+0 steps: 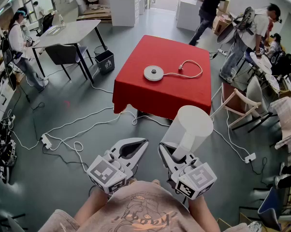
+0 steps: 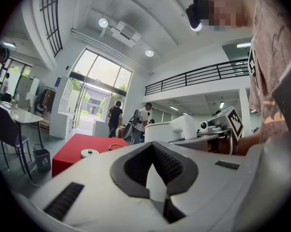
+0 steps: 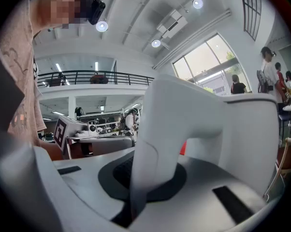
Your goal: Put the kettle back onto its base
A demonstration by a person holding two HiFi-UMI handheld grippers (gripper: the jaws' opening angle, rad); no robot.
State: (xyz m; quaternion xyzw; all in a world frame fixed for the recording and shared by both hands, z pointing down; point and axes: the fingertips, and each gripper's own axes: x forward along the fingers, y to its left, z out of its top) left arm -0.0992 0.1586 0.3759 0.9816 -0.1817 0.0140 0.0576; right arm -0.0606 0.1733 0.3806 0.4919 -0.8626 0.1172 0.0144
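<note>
One kettle (image 1: 186, 129) hung short of table's (image 1: 150, 95) near edge, handle clamped in right gripper (image 1: 171, 152) jaws. One base (image 1: 153, 73) sat mid-table, bare cloth all round. Left gripper (image 1: 140, 144) jaws closed, empty.

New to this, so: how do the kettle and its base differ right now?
The kettle is a tall cylinder; the base is a flat disc. The kettle is held up by its handle in the right gripper; the base lies on the red table. Both are whitish.
</note>
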